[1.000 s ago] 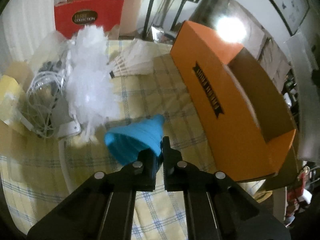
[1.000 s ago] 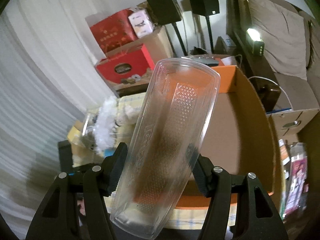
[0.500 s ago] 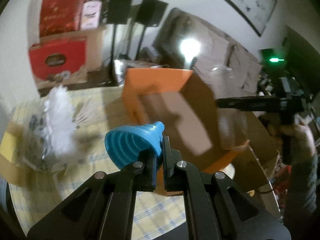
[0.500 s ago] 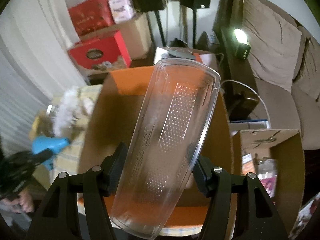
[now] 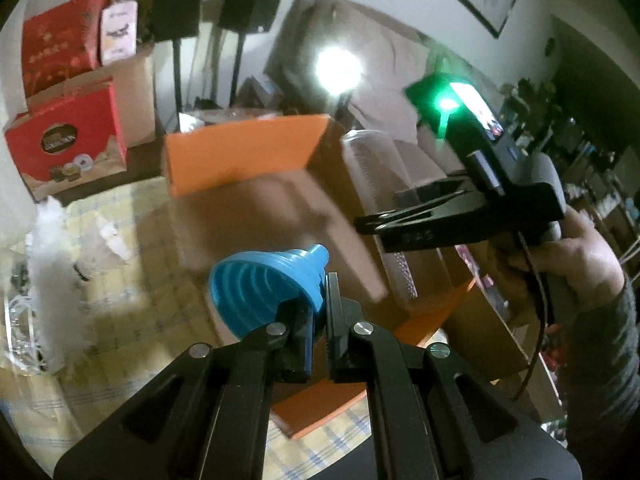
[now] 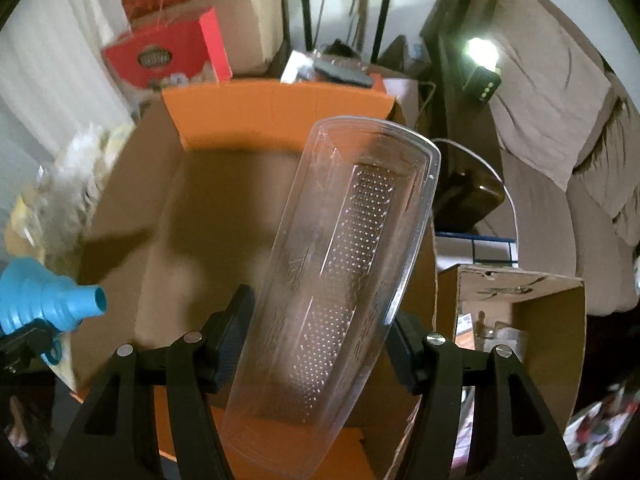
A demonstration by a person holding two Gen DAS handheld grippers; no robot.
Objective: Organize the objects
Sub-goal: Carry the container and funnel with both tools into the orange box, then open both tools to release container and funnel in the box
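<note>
1. Left wrist view: left gripper (image 5: 318, 320) pinched nearly closed on the rim of a blue funnel (image 5: 268, 280), spout pointing up and to the right, hanging over the near corner of the open orange box (image 5: 240, 156).
2. Same view, off to the right: right gripper (image 5: 400, 224) sticking in sideways with a hand (image 5: 576, 256) wrapped round its handle, clamping a clear plastic tray (image 5: 380, 200) above the box. Pretty blurry there.
3. Left side of that view: white fluffy stuff (image 5: 56, 280) and a tangle of cables (image 5: 20, 312) lying on the yellow checked tablecloth (image 5: 132, 304), beside the box.
4. Right wrist view: right gripper (image 6: 316, 344) spread wide, squeezing the long clear plastic tray (image 6: 340, 280) by its two long edges, tray tilted and pointing away, right over the brown inside of the orange box (image 6: 276, 112).
5. Same view, far left edge: blue funnel (image 6: 36, 296) poking in over the box wall, spout aimed into the box, left gripper (image 6: 24, 340) only partly visible.
6. Behind the box: red gift box (image 6: 164, 56) and a lamp (image 6: 482, 56).
</note>
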